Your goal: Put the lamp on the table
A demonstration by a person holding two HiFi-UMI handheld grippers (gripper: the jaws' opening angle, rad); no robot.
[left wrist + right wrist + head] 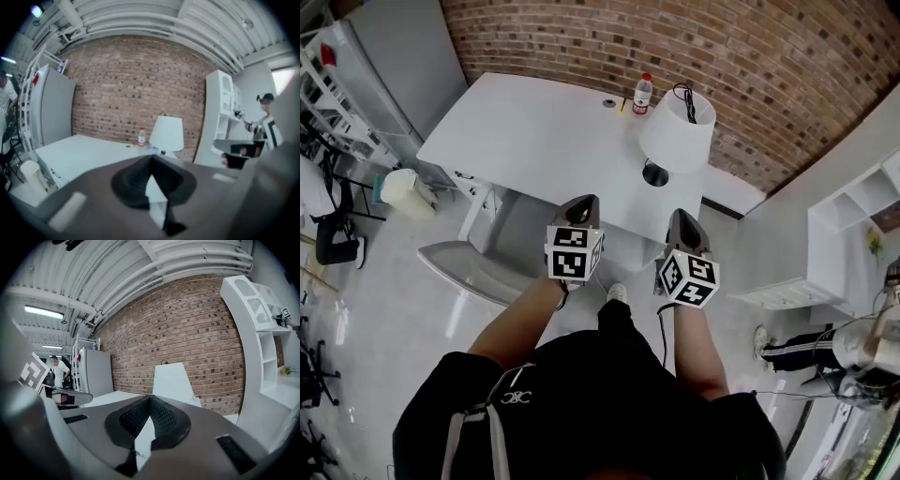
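Between the jaws of the left gripper (585, 201) I am seeing nothing: in the left gripper view its two dark pads are pressed together, tip against tip. The right gripper (683, 215) is reading the same in its own view, jaws closed on each other and empty. In the head view I am watching both grippers hover side by side in front of the body, well apart from the table (525, 131), each pointing toward 12 o'clock.

The lamp (678, 131) is standing on the table top, near the edge at the wall end, at about 12 o'clock from the right gripper and 1 o'clock from the left. It is sitting upright on its dark round base, long axis vertical, the narrow end of the white shade pointing up; seen from the head camera that axis is leaning from base to top toward 1 o'clock. A black cord (684, 94) is showing at the top of the shade.

A bottle (642, 95) with a red cap is standing at 11 o'clock from the lamp, close to the brick wall (750, 56). A white shelf unit (853, 211) is standing at 3 o'clock, and a pale bin (398, 187) at 9 o'clock on the floor.
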